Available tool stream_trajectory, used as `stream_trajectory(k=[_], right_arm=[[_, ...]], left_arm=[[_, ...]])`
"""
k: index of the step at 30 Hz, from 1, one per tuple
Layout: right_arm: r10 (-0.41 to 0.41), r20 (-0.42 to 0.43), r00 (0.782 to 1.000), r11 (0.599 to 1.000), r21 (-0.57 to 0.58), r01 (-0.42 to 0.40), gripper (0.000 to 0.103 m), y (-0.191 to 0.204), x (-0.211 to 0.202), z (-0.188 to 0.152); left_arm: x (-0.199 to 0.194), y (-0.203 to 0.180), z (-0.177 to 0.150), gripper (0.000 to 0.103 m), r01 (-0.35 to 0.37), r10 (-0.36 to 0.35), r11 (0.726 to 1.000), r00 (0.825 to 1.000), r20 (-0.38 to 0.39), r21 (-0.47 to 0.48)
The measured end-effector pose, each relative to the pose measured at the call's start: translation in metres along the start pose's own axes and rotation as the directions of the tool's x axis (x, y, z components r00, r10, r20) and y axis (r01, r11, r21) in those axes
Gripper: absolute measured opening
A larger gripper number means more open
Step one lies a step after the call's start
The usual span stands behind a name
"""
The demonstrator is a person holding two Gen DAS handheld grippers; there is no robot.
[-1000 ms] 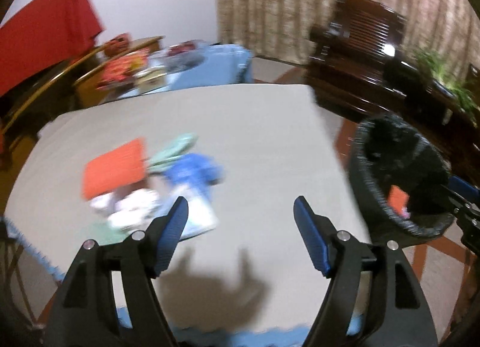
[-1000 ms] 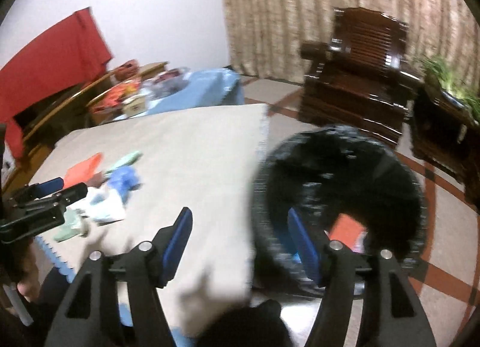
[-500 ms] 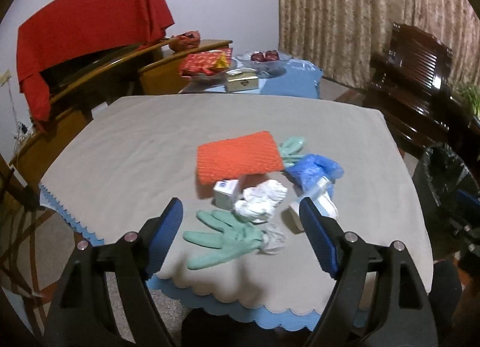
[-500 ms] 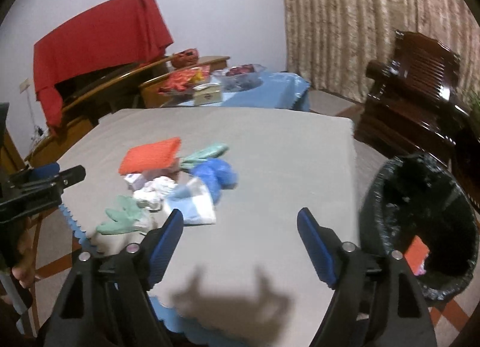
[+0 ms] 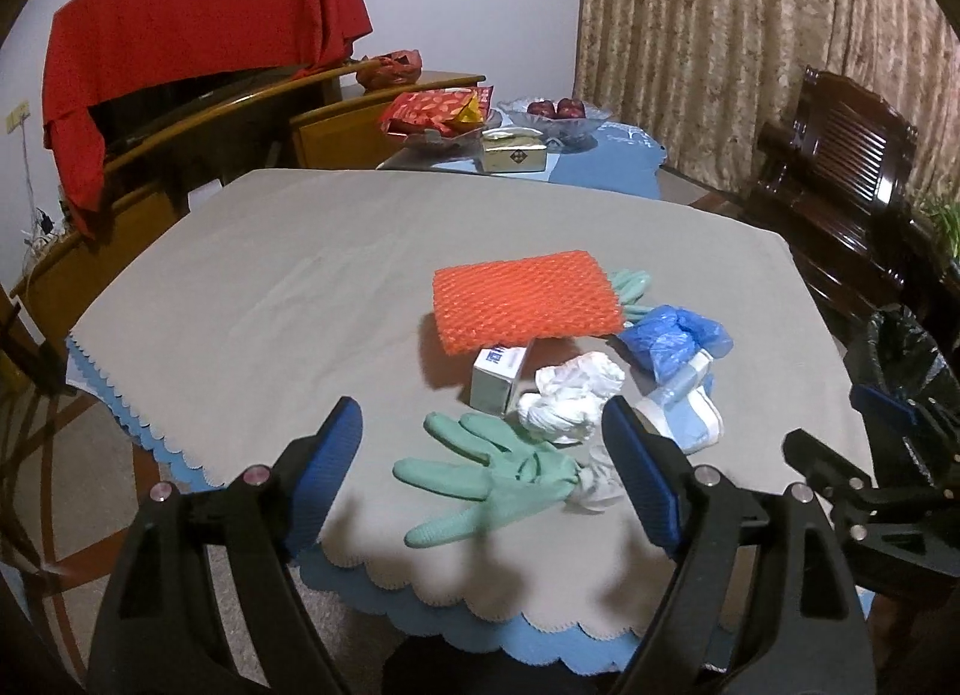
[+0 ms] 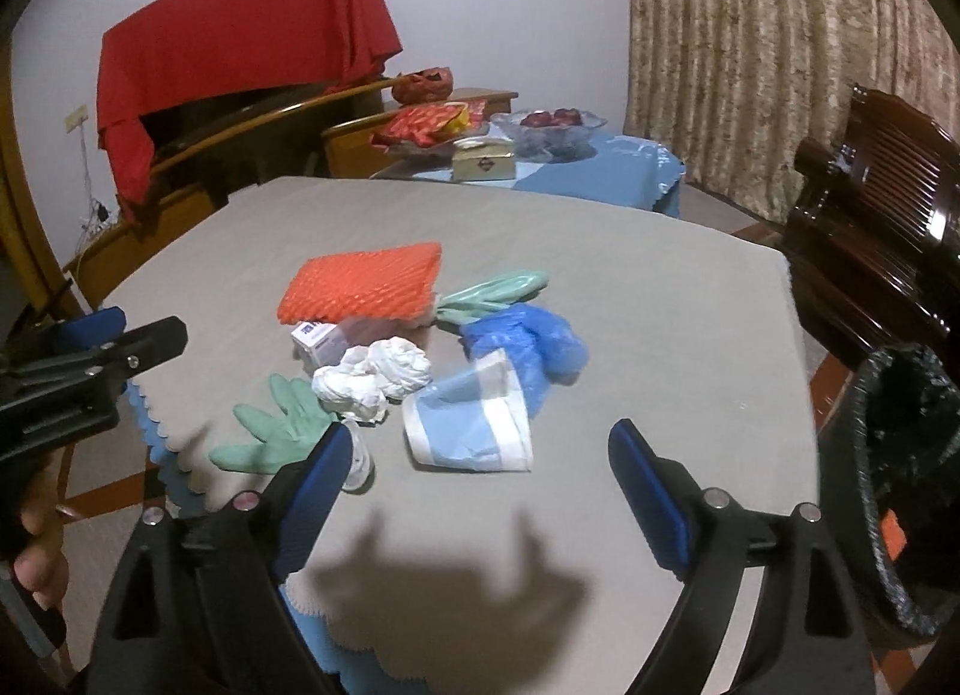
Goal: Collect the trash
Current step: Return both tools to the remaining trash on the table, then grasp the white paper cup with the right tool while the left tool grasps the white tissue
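Observation:
Trash lies in a heap on the grey-clothed table (image 5: 270,275): an orange foam net (image 5: 525,302), a green glove (image 5: 480,476), crumpled white paper (image 5: 570,395), a small white box (image 5: 498,377), blue plastic (image 5: 672,338) and a blue-and-white paper cup (image 6: 474,425). A second green glove (image 6: 498,290) lies behind. My left gripper (image 5: 483,476) is open, just above the near green glove. My right gripper (image 6: 480,485) is open and empty, in front of the cup. A black-lined bin (image 6: 900,455) stands on the floor at the right.
A dark wooden armchair (image 5: 840,203) stands right of the table. Behind it, a blue-clothed side table (image 5: 600,167) holds a fruit bowl, snack bags and a box. A red cloth (image 5: 198,35) hangs over wooden furniture at the back left.
Both grippers swung left from the bin toward the trash heap and came closer to it. Both stayed open and empty.

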State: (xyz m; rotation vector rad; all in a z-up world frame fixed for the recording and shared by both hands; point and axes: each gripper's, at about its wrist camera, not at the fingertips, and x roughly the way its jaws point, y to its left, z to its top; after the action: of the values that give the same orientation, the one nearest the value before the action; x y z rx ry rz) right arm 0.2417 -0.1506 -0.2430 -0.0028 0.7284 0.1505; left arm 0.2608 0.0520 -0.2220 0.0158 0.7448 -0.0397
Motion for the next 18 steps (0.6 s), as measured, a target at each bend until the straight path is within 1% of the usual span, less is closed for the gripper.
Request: stream_trajectory(k=[7, 11, 18], right_arm=[[-0.002, -0.010, 1.000, 1.000, 0.000, 0.002, 0.087, 0.004, 0.033, 0.005], [-0.002, -0.016, 1.000, 1.000, -0.016, 0.002, 0.090, 0.010, 0.051, 0.008], [-0.007, -0.027, 1.000, 0.998, -0.055, 0.005, 0.093, 0.019, 0.082, 0.010]], left_arm=[[0.032, 0.011, -0.002, 0.080, 0.011, -0.012, 1.000, 1.000, -0.019, -0.011], [0.048, 0.016, -0.004, 0.080, 0.013, -0.013, 1.000, 0.999, -0.033, -0.017], [0.066, 0.021, -0.006, 0.080, 0.018, -0.020, 0.999, 0.998, -0.057, -0.028]])
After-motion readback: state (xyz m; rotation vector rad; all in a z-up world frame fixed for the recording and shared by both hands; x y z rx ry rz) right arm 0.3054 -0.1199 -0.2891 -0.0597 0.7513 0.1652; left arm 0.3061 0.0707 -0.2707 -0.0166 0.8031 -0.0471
